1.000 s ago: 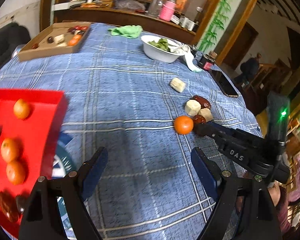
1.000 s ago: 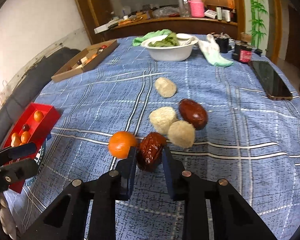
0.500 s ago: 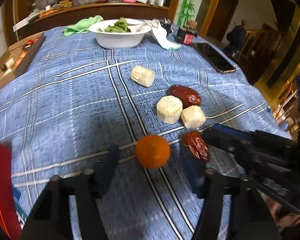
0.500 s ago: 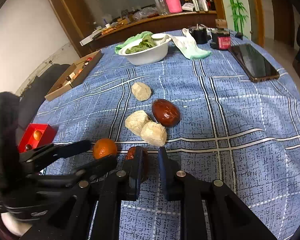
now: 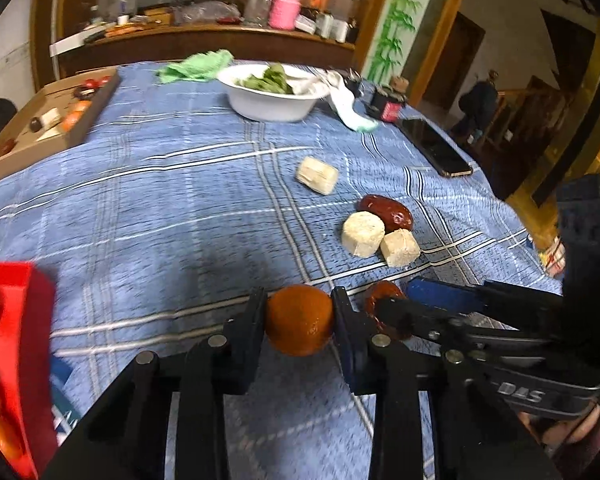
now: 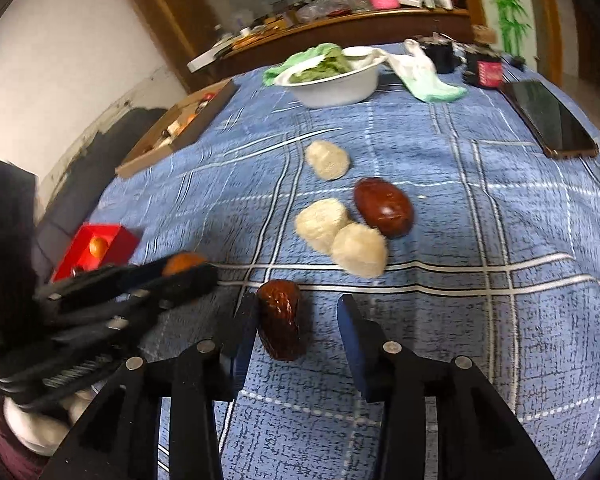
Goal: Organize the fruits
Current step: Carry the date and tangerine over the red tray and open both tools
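the left hand-held gripper (image 5: 299,326) has just closed on the orange (image 5: 299,319) low over the surface (image 5: 180,208), red tray (image 5: 16,344) to its left; the right hand-held gripper (image 6: 298,326) has just opened around the wrinkled date (image 6: 281,323), lying lengthwise.

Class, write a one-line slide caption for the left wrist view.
Left gripper fingers closing on a small orange beside the right gripper, over a blue plaid tablecloth.
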Tool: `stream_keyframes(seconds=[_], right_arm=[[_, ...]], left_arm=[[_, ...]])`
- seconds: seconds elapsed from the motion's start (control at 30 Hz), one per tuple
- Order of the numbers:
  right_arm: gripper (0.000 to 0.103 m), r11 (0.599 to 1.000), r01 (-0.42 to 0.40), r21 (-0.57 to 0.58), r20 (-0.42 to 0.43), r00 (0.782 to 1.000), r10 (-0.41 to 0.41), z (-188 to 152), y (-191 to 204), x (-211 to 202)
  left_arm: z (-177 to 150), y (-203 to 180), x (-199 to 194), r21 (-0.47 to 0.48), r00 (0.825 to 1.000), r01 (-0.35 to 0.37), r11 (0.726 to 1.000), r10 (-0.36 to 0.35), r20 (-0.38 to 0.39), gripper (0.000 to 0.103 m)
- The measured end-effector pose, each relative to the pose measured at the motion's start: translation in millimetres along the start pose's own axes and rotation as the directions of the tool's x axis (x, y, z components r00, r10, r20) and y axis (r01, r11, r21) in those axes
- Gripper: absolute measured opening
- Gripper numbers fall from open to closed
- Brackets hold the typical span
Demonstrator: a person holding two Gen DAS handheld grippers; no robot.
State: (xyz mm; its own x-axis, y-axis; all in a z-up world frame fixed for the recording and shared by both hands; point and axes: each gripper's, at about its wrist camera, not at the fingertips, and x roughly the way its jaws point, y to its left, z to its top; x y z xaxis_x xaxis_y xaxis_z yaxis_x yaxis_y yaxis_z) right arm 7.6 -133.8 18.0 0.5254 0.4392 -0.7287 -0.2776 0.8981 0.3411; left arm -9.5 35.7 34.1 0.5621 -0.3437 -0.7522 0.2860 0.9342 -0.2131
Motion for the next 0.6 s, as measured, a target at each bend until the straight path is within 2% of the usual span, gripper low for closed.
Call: stream_keyframes(seconds=[0.1,0.17,0.27,0.4,0.5,0.6], right_arm=[[0.043,0.997,0.038,-0.071,0.0,0.999,-0.038,-2.9,12.2,4.4],[0.03,0.99,0.069,-0.126,0.001,0.998,-0.07,-6.0,21.5,8.3],[0.031,0.98,0.103,-0.17,0.012,0.995,-0.102,-9.5,27.9,10.4],[0.031,0.981,0.117,-0.153,0.035,0.993,-0.113,-10.4,23.3,5.4],[0.03,0.984,0.137,-0.113,0.03,0.991,-0.134,-7.5,18.0,4.6],[0.031,0.994,0.084,-0.066,0.024,0.996,-0.083,-3.5,24.2,-3.9]], left_arm=[[-9.2,10.8,-17.3,-0.042,1.0,0.007,0.999,-0.006,0.026,0.031],[-14.5,18.7,-24.3,-0.072,0.999,0.005,0.997,-0.002,0.039,0.031],[-26.0,34.7,-38.5,-0.122,0.999,-0.005,0.993,0.012,0.052,0.031],[-39.2,64.7,-74.7,-0.191,0.994,-0.017,0.982,0.037,0.102,0.031],[-46.8,93.2,-108.1,-0.244,0.986,-0.05,0.968,0.087,0.145,0.031],[-54.7,125.6,-134.5,-0.303,0.975,-0.094,0.948,0.15,0.165,0.031]])
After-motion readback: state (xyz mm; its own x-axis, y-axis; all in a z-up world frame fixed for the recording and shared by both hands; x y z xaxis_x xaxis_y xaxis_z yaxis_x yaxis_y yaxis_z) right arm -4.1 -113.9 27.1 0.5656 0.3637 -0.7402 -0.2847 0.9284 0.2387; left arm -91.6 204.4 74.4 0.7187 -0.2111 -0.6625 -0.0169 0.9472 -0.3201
